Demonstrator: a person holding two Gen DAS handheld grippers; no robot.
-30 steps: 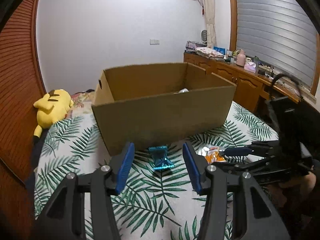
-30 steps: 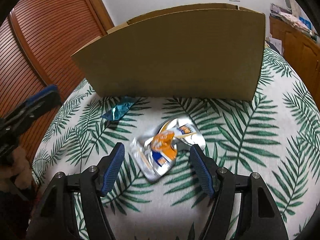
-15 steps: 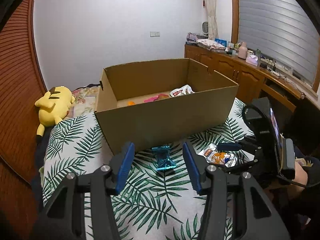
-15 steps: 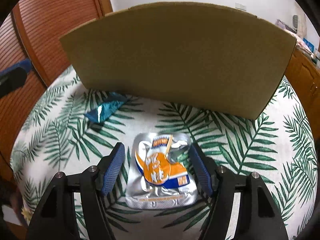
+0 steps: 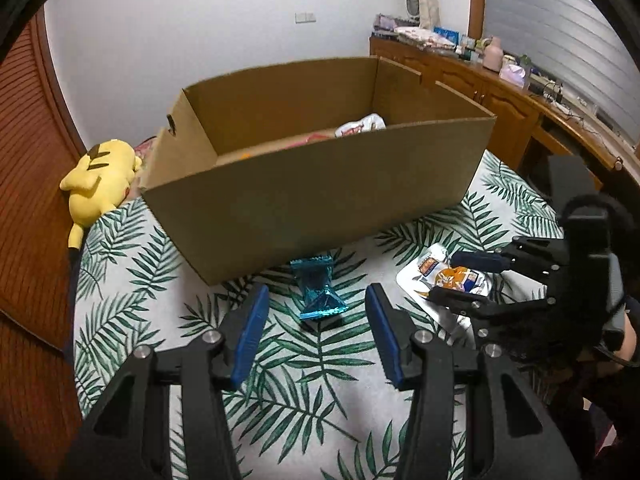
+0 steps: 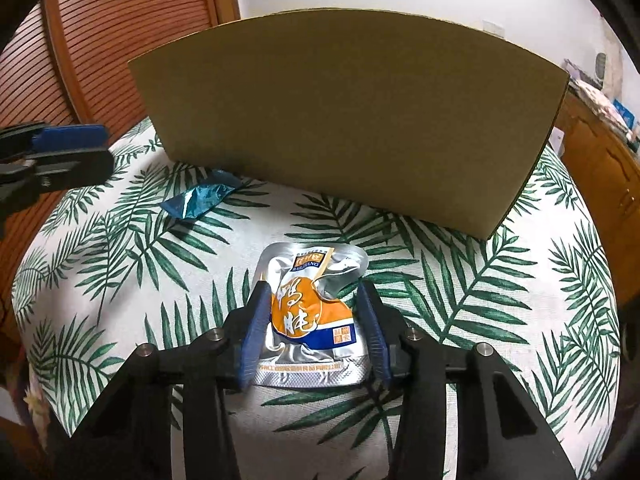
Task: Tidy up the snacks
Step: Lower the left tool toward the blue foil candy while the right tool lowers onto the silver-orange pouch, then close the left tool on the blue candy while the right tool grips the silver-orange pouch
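Observation:
A brown cardboard box [image 5: 320, 184] stands open on the leaf-print cloth, with a few snack packs [image 5: 360, 126] inside. A blue foil snack [image 5: 320, 290] lies in front of it, also in the right wrist view [image 6: 200, 200]. My left gripper [image 5: 316, 334] is open just short of the blue snack. A silver and orange snack pouch [image 6: 310, 320] lies flat on the cloth; it also shows in the left wrist view [image 5: 444, 280]. My right gripper [image 6: 314, 328] straddles the pouch, jaws narrowed close to its sides, still open.
A yellow plush toy [image 5: 100, 176] lies left of the box. A wooden sideboard [image 5: 500, 96] with clutter runs along the right wall. Wooden slatted doors [image 6: 100, 40] stand on the left. The leaf-print cloth [image 5: 280, 400] covers the surface.
My right gripper has moved forward over the silver pouch and its jaws have narrowed around it. My left gripper has tilted down and closer to the blue snack.

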